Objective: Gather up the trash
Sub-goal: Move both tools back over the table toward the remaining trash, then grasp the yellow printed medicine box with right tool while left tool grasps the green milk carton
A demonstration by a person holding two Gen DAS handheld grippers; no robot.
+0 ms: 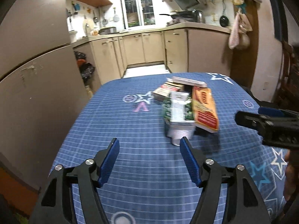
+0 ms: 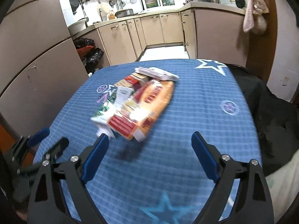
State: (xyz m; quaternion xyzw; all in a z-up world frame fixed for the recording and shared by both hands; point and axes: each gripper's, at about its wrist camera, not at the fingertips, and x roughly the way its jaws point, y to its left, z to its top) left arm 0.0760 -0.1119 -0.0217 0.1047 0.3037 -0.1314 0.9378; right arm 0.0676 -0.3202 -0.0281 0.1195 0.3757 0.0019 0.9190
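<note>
A pile of empty packages lies on the blue checked tablecloth (image 1: pixel 115 130): an orange-red box (image 1: pixel 205 108), a white-and-green carton (image 1: pixel 179 115), a smaller red-and-tan box (image 1: pixel 166 92) and a flat white box (image 1: pixel 188 81). The pile shows in the right wrist view too, with the orange-red box (image 2: pixel 145 108) in front. My left gripper (image 1: pixel 149 145) is open and empty, just short of the carton. My right gripper (image 2: pixel 149 140) is open and empty, just short of the orange-red box. The right gripper also shows at the right edge of the left wrist view (image 1: pixel 269 123).
A brown fridge (image 1: pixel 33 71) stands left of the table. Black and orange bags (image 2: pixel 87 52) lie on the floor beside it. Beige kitchen cabinets (image 1: pixel 142 48) line the back. A dark chair or cloth (image 2: pixel 271 115) sits at the table's right edge.
</note>
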